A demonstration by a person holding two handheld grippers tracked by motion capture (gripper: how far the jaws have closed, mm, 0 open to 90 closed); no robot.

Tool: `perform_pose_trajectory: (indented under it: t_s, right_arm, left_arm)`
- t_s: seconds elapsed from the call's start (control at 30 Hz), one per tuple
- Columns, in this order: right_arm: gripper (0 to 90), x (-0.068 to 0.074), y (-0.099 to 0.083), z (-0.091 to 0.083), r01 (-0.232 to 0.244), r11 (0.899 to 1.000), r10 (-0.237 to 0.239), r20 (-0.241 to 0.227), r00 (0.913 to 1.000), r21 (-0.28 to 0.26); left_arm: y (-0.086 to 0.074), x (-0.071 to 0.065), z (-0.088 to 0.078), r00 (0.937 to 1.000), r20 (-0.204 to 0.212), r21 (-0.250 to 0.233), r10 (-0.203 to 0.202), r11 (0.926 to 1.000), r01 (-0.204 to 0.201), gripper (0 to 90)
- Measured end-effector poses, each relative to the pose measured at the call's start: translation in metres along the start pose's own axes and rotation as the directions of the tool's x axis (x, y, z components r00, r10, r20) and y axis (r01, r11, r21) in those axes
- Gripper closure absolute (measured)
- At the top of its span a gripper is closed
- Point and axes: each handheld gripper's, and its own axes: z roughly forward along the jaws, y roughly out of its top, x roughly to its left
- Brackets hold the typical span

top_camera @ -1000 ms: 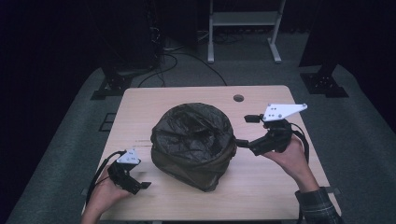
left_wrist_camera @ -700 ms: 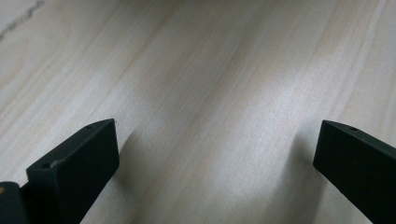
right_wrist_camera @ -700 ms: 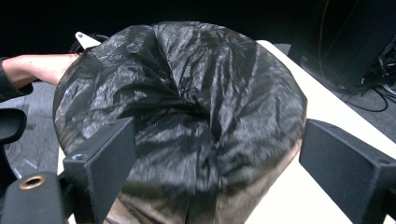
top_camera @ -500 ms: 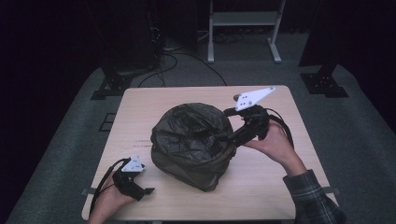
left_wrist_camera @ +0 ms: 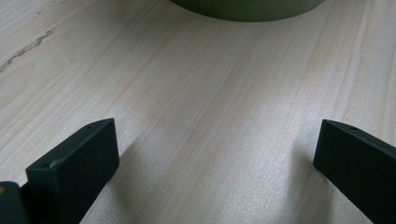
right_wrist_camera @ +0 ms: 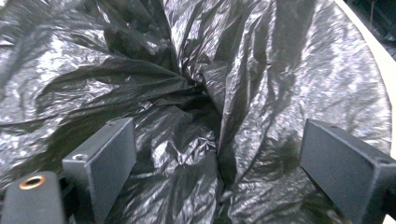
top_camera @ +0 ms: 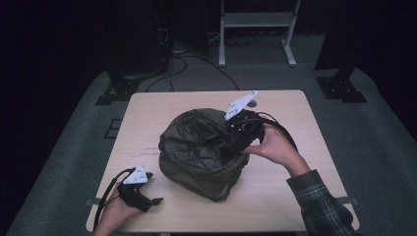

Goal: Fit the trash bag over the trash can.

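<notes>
A round olive bin lined with a crumpled black plastic bag stands in the middle of the wooden table. My right gripper reaches in over the bag's right rim, jaws open. In the right gripper view the wrinkled bag lies below and between the wide jaws of the right gripper, and neither pad presses on it. My left gripper rests low on the table at the front left, apart from the bin. In the left gripper view it stands open over bare wood, with the bin's base ahead.
A small dark round thing lies on the table's far side, partly behind the right gripper's grey plate. Beyond the table are a metal stand, cables on the grey floor and dark equipment feet.
The right gripper has moved left, from beside the bin's right side to over the bag's rim. Its jaws stayed open. The left gripper has barely moved.
</notes>
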Motion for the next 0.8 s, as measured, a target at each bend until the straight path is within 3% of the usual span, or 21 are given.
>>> perform_pose_trajectory:
  t_s: [0.13, 0.27, 0.53, 0.67, 0.8]
  right_arm:
    - [9.6, 0.001, 0.005, 0.009, 0.002, 0.996, -0.001, -0.013, 0.9999, 0.086]
    - [9.6, 0.003, 0.009, 0.017, 0.012, 0.984, -0.009, -0.016, 0.9998, 0.177]
    - [9.6, 0.006, 0.011, 0.025, 0.014, 0.963, 0.005, -0.066, 0.9978, 0.271]
    - [9.6, 0.006, 0.012, 0.024, 0.019, 0.964, -0.003, -0.059, 0.9982, 0.264]
    - [9.6, 0.006, 0.018, 0.012, 0.014, 0.98, -0.005, -0.044, 0.999, 0.198]
  left_arm:
    - [0.0, 0.0, 0.0, 1.0, 0.0, 0.0, 0.0, 1.0, 0.0, 0.0]
    - [0.0, 0.0, 0.0, 1.0, 0.0, 0.0, 0.0, 1.0, 0.0, 0.0]
    - [0.0, 0.0, 0.0, 1.0, -0.001, 0.001, 0.0, 1.0, 0.0, 0.0]
    - [0.0, 0.0, 0.0, 1.0, -0.001, 0.001, 0.001, 1.0, -0.001, 0.0]
    - [0.0, 0.0, 0.0, 1.0, -0.001, 0.001, 0.0, 1.0, 0.0, 0.0]
